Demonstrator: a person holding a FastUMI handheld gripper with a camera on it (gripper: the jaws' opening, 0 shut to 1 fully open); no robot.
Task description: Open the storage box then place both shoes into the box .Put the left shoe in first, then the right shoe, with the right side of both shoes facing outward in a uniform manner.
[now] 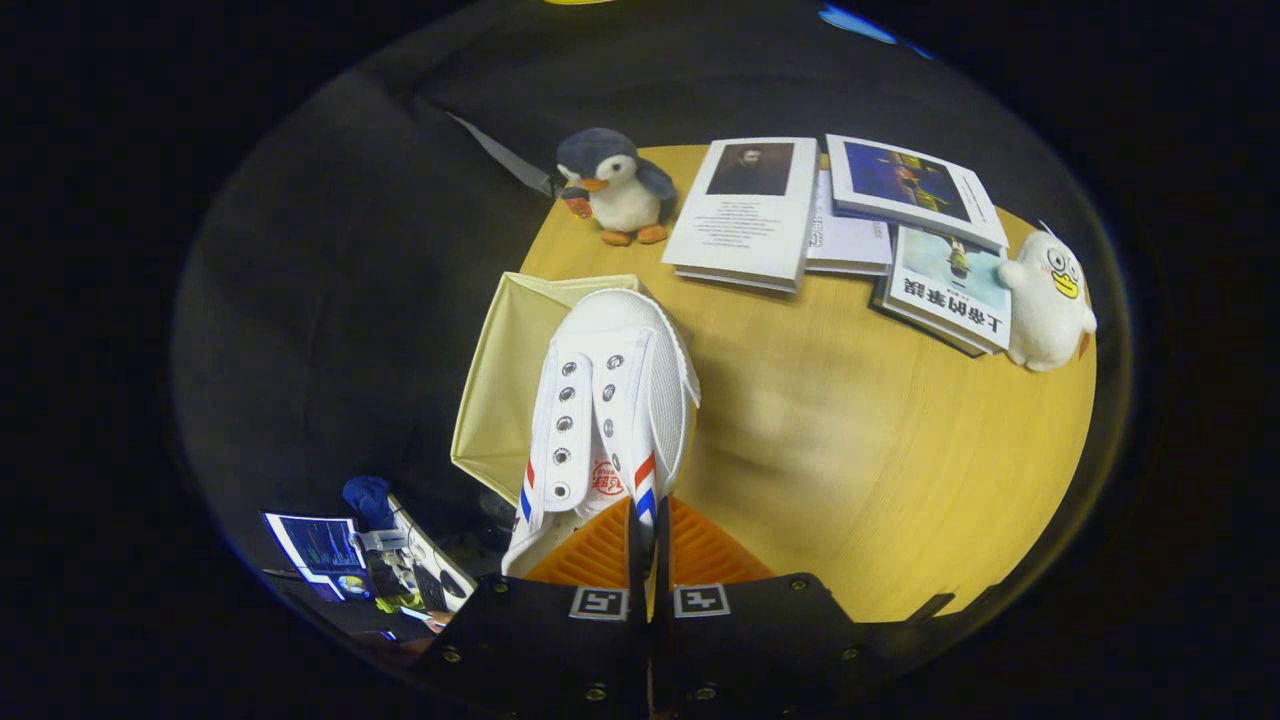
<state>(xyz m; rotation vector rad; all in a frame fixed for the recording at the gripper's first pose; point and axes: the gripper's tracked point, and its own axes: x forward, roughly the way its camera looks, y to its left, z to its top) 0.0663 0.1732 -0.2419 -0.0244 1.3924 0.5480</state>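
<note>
My gripper (648, 545) is shut on a white canvas shoe (610, 410) with red and blue side stripes, pinching its collar edge near the heel. The shoe hangs in the air with its toe pointing away from me, its eyelets and tongue facing up. Under and behind it lies the pale yellow storage box (510, 380), open, at the left edge of the round wooden table (880, 450). The shoe's toe reaches over the box's right wall. A second shoe cannot be made out.
At the table's far side sit a penguin plush (615, 187), several books (750, 210), and a white duck plush (1048, 300) on the right. Below left, off the table, a monitor (320, 550) and desk clutter show.
</note>
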